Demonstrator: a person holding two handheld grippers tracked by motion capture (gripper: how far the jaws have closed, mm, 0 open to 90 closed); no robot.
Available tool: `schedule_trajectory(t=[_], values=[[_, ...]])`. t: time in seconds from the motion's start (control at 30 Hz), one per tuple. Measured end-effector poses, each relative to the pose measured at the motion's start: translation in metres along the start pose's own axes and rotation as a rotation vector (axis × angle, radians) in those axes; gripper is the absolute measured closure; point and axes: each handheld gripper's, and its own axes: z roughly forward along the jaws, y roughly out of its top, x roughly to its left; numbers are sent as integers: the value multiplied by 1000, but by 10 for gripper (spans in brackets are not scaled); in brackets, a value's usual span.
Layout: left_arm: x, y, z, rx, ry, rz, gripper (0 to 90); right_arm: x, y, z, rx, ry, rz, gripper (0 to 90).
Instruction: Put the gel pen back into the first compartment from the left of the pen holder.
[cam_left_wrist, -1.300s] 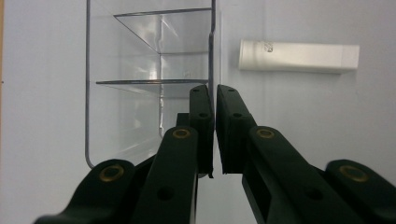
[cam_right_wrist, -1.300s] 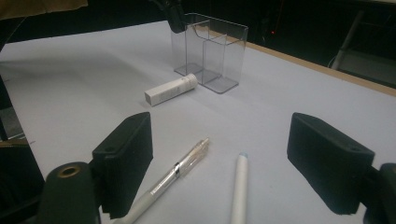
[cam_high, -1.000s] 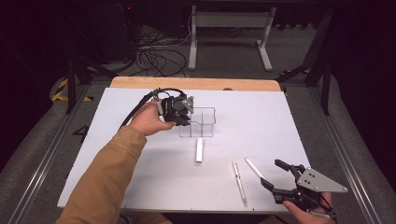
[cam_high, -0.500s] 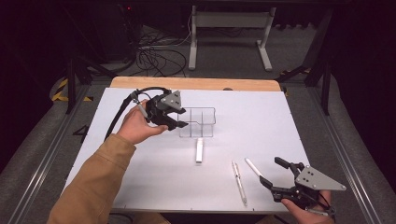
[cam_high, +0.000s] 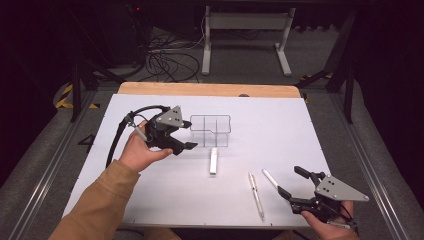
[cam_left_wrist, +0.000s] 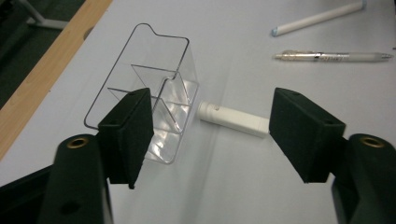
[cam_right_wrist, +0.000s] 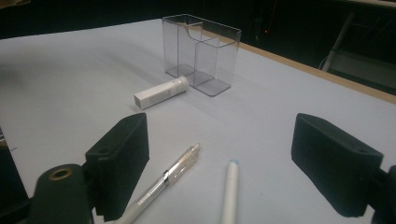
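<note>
The white bench (cam_high: 320, 145) has wide bare room to the right of the clear organizer (cam_high: 210, 131), which stands upright toward the bench's far wooden edge (cam_high: 210, 90). Its compartments look empty. A white tube (cam_high: 213, 160) lies just in front of it, apart from it; a clear pen (cam_high: 256, 195) and a white pen (cam_high: 270, 179) lie nearer the front edge. The left tool (cam_high: 186, 146) hovers just left of the organizer, its jaws having just been opening, nothing between them. The right tool (cam_high: 290, 182) rests at the front right corner, jaws wide apart and empty, pointing at the pens.
</note>
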Motion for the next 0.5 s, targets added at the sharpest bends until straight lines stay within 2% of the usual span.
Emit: schedule_trajectory(t=[0.13,0.27,0.37,0.5], values=[[-10,-11,-6,-42,3,-56,240,-1,0,0,11,-4,-7,210],[-23,-23,-10,-90,3,-87,189,-1,2,0,17,-20,-8,218],[-34,-31,-12,-139,-6,-120,150,0,4,2,21,-22,10,217],[-44,-46,-16,-219,-22,-175,112,3,6,3,17,-24,2,222]])
